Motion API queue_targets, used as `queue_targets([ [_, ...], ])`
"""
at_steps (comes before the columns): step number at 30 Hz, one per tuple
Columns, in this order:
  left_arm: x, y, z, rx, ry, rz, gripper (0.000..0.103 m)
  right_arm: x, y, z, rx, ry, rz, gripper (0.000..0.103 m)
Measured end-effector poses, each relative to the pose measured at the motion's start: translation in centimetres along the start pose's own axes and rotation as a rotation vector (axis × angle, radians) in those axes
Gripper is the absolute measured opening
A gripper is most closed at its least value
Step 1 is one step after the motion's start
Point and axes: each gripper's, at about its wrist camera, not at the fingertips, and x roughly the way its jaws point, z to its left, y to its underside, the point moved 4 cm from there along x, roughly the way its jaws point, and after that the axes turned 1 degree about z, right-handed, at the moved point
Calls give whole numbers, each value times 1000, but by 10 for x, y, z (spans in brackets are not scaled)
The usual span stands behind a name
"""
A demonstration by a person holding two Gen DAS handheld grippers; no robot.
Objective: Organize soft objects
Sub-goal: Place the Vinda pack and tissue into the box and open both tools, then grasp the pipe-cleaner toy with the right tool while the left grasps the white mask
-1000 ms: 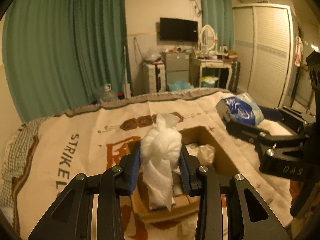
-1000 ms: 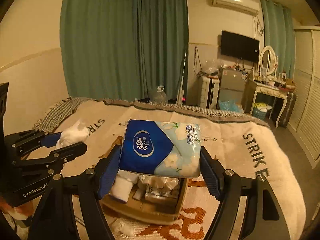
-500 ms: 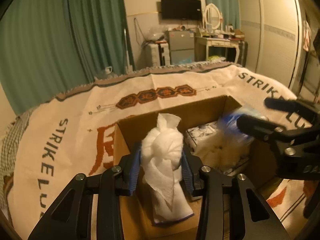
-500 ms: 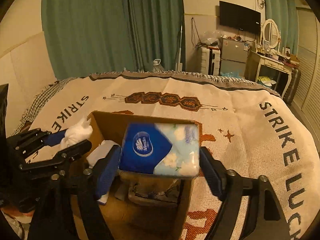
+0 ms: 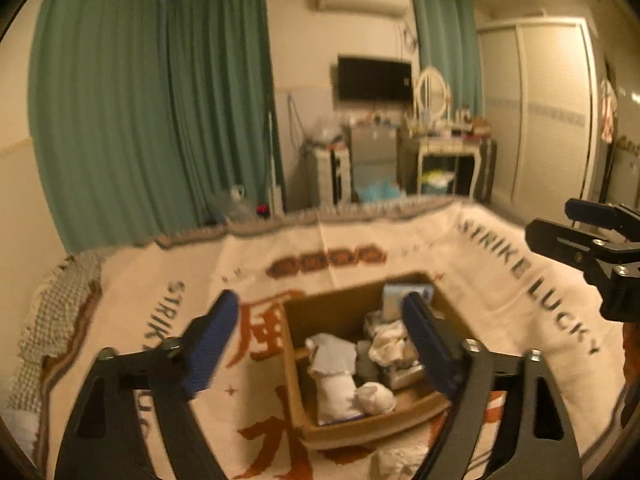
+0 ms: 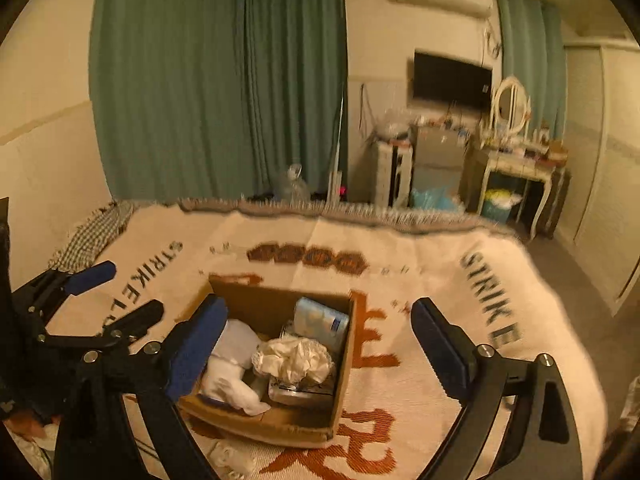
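An open cardboard box (image 5: pixel 296 380) (image 6: pixel 344 360) sits on the printed blanket. Inside it lie the knotted white cloth (image 5: pixel 340 392) (image 6: pixel 232 368), crumpled white fabric (image 6: pixel 296 360) and the blue tissue pack (image 6: pixel 320 320) (image 5: pixel 404 292) leaning at the far side. My left gripper (image 5: pixel 320 332) is open and empty above the box's near side; it also shows in the right wrist view (image 6: pixel 116 292). My right gripper (image 6: pixel 320 340) is open and empty above the box; it shows at the right edge of the left wrist view (image 5: pixel 576 224).
The cream blanket (image 6: pixel 440 280) with dark lettering covers the bed. A white crumpled item (image 6: pixel 232 456) lies on the blanket in front of the box. Green curtains (image 6: pixel 220 80), a dresser (image 6: pixel 516 168) and a wardrobe (image 5: pixel 552 120) stand beyond the bed.
Both grippers opened and let go: the white cloth and the blue tissue pack now lie in the box. Both grippers have lifted and drawn back from it.
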Motion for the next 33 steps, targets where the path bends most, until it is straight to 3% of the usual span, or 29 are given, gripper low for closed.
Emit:
queue_targets([
  [5,-73,-7,14,-22,11,-81,94,-74,-13,18,-29,-6,-73,103],
  [9,-105,8,18,-10,24,-75,94,-115,-6,38,-52,-33,-85,103],
  [14,-115,49,26,-11,6,-21,94,-130,26,57,-70,-39,-50,103],
  [19,-97,99,27,-38,11,73,94,-103,86,71,-78,-56,51,103],
  [23,-77,142,26,-28,-65,131,94,-63,145,80,-82,-104,195,103],
  [27,-63,176,25,-43,-51,186,94,-29,200,92,-87,-152,320,103],
  [33,-43,213,30,-73,-54,288,94,7,252,104,-109,-160,419,103],
])
